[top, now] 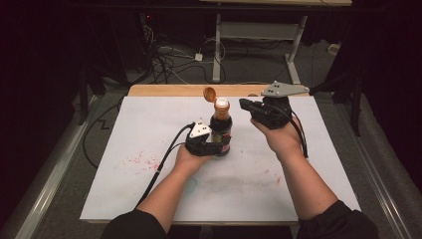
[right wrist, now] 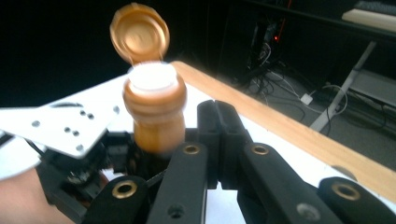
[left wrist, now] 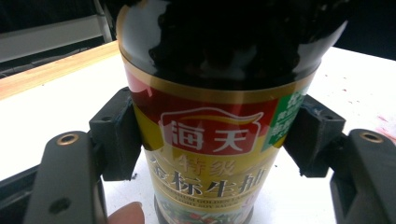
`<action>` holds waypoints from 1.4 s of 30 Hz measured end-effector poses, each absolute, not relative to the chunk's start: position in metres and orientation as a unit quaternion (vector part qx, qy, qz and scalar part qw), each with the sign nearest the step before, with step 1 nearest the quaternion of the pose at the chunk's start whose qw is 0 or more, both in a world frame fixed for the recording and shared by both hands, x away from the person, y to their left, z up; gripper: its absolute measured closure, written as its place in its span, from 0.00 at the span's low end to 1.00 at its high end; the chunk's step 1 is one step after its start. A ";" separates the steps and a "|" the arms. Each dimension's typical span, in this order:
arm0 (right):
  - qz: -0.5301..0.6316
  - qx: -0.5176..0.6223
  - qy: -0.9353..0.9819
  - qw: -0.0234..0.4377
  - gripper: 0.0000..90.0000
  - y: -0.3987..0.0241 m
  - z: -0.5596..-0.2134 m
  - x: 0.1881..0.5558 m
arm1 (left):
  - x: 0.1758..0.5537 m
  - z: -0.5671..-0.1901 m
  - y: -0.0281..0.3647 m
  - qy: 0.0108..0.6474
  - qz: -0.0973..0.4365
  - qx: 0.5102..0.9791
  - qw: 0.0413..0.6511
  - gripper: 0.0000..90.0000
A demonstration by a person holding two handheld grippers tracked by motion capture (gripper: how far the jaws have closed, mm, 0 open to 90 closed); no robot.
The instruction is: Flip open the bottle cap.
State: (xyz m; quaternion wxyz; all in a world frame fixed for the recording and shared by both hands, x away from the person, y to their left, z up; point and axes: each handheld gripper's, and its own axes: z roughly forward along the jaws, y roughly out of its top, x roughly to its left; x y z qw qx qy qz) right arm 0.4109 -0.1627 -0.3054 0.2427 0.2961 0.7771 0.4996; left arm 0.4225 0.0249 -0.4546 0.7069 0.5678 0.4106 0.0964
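A: What lies around the work?
B: A white tabletop with red speckles at its left and a wooden far edge.
A: And beyond?
B: Tangled cables on the floor, and a grey desk frame.

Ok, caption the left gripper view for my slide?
Left gripper clamps an upright soy sauce bottle on the white table.

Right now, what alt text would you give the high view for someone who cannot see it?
A person's left claw grips a dark sauce bottle standing on a white table, its gold flip cap hinged open. The right claw, shut and holding nothing, hovers beside the bottle's neck.
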 end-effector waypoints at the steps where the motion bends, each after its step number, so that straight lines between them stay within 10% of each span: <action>1: 0.498 0.297 0.777 0.243 1.00 -0.164 -0.309 0.411 | 0.423 -0.454 0.025 0.412 0.096 0.568 0.706 0.31; 24: 0.499 0.344 0.765 0.220 0.02 -0.189 -0.411 0.417 | 0.417 -0.474 0.050 0.465 0.047 0.586 0.661 0.00; 42: 0.458 0.379 0.771 0.228 0.00 -0.215 -0.467 0.392 | 0.391 -0.486 0.095 0.479 0.078 0.589 0.646 0.00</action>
